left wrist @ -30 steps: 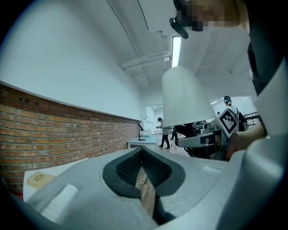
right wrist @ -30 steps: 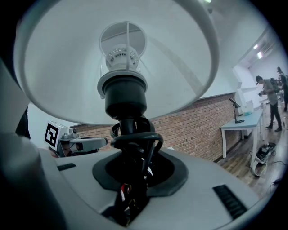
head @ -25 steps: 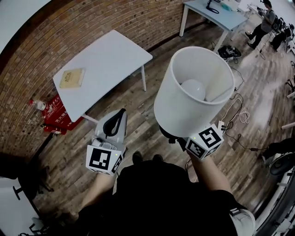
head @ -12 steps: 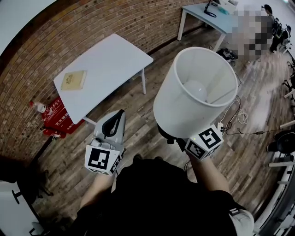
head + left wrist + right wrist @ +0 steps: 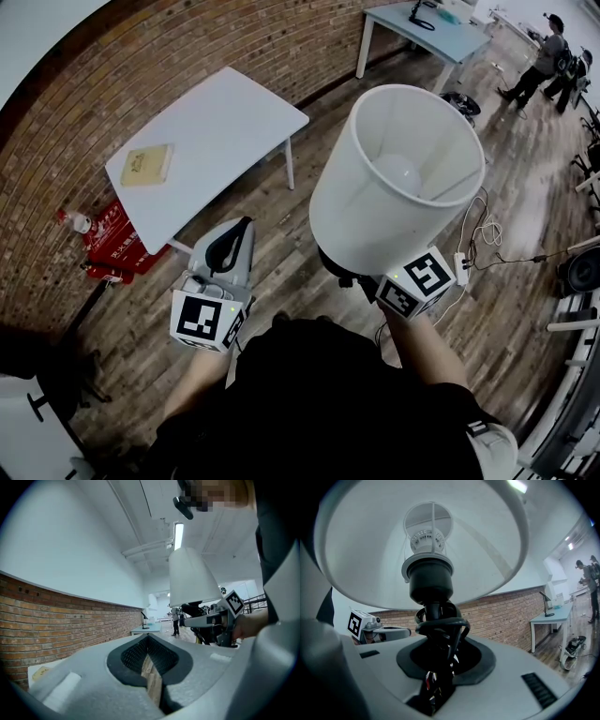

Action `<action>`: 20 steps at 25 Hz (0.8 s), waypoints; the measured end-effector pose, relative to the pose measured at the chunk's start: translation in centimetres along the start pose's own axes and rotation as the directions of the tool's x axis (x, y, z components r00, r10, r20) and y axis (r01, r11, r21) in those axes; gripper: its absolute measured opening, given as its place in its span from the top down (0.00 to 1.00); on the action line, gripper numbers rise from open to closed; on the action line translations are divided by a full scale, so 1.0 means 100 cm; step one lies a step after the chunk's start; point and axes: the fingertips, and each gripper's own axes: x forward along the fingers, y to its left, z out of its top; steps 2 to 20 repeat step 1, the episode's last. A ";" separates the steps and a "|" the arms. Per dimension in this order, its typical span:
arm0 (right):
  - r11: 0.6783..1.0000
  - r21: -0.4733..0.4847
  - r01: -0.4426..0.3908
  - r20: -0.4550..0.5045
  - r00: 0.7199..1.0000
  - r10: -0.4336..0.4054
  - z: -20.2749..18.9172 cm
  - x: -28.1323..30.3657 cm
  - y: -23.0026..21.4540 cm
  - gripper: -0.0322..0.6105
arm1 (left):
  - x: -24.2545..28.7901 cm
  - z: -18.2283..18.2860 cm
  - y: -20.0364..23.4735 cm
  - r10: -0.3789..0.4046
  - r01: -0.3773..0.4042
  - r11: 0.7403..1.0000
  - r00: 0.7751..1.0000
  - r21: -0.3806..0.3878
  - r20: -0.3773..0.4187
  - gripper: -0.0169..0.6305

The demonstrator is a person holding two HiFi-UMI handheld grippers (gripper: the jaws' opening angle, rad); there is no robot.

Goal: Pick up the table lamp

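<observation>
1. One table lamp with a white drum shade and black stem [image 5: 375, 202] is in the air, upright, above the wooden plank floor [image 5: 305, 234] and in front of the person's chest. One round white bulb [image 5: 394, 176] shows down inside the shade.
2. There are two hand-held grippers. The right gripper [image 5: 361, 275] has its jaws clamped on the lamp's black stem, where a black cord is wound around it. The right gripper view shows the stem rising straight out of the jaws to the socket.
3. The left gripper [image 5: 234, 246] is held level beside the lamp and apart from it. Its jaws are drawn together at the tips and hold nothing.
4. Two tables stand along the red brick wall [image 5: 187, 47]. The near white rectangular table [image 5: 220, 127] carries one flat tan book [image 5: 147, 164]. The far pale blue table [image 5: 427, 33] holds a few small items that are too small to tell.
5. One red crate [image 5: 112, 239] sits at the foot of the wall, with one bottle [image 5: 75, 221] beside it.
6. Loose white cables [image 5: 483, 230] and one power strip [image 5: 462, 262] lie on the floor to the right of the lamp.
7. One standing person [image 5: 542, 52] is at the far end of the room.
8. From the head view, the wide shade covers the right gripper's jaws and part of the floor.
</observation>
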 end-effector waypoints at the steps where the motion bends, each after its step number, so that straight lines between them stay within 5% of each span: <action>1: 1.000 -0.001 -0.001 0.000 1.000 0.001 0.000 0.002 0.000 0.79 | 0.001 0.000 0.002 0.000 0.000 1.000 1.000 0.000 0.000 0.96; 20: 1.000 -0.001 -0.001 0.000 1.000 0.001 0.000 0.002 0.000 0.79 | 0.001 0.000 0.002 0.000 0.000 1.000 1.000 0.000 0.000 0.96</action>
